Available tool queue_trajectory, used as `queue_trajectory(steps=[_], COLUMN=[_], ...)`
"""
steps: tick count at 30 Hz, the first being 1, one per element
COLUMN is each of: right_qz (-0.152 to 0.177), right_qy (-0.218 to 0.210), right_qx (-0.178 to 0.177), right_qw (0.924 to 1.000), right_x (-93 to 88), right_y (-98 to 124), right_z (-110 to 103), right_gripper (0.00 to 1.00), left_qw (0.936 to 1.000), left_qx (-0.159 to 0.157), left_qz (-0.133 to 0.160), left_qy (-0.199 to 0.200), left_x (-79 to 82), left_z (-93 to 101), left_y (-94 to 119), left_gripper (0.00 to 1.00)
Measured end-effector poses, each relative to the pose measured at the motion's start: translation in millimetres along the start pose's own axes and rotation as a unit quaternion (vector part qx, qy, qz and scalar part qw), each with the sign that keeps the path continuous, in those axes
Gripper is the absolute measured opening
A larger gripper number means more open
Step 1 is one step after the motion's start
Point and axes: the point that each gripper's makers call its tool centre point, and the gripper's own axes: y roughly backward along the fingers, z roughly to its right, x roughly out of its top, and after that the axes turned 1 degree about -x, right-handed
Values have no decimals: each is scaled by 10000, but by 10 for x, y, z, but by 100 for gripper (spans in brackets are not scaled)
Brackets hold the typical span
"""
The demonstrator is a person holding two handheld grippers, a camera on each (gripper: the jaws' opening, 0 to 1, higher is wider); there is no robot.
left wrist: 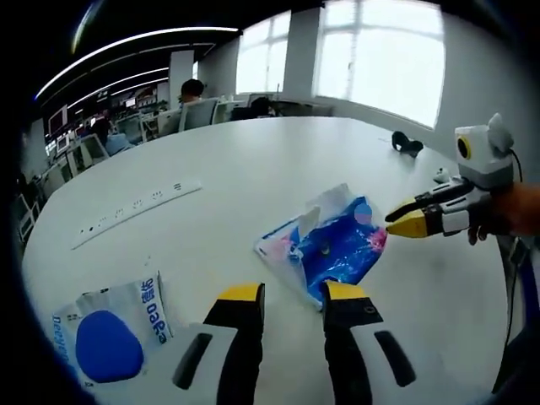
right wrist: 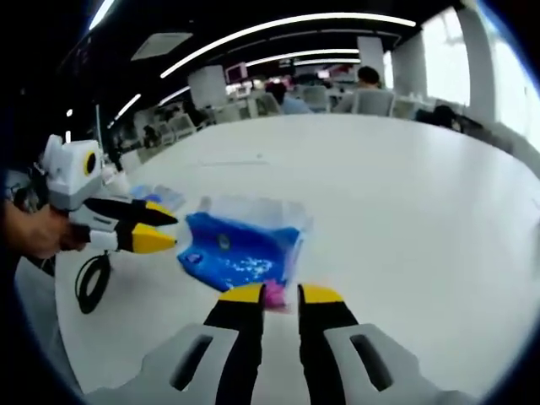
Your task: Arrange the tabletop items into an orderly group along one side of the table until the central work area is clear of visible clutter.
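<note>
seated people at far desks, bright windows, ceiling light strips.

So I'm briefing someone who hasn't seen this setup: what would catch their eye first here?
The blue plastic pack lying mid-table, with both grippers closing in on it: the left gripper at its near edge and the right gripper at its pink corner. Next, the white pouch with a blue oval, lying apart beside the left gripper, and the long white power strip further back on the round white table.

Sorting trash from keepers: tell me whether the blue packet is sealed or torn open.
Torn open. The blue packet lies flat on the white table, its clear top edge ragged and gaping. Contents: cannot tell.
</note>
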Motion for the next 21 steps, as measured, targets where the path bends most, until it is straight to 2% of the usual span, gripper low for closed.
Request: queue_trajectory(steps=[5, 12, 18, 21], right_qz=[-87, -115, -158, -142], right_qy=[33, -33, 165, 219], right_qx=[-22, -5, -14, 78], right_qw=[10000, 9999, 9997, 9996], right_x=[-38, -30, -11, 12], right_y=[-32, -82, -110, -111], right_z=[25, 22, 12, -41], right_gripper=[5, 0, 0, 0], left_qw=[10000, 9997, 9995, 9997], left_qx=[-5, -165, -193, -127], left_qz=[-66, -161, -217, -214], left_qy=[-39, 71, 138, 32], left_x=[-38, -74, -76, -72], left_z=[-4, 46, 33, -2], left_y=[-50, -89, -102, -78], left_gripper=[17, 6, 1, 0])
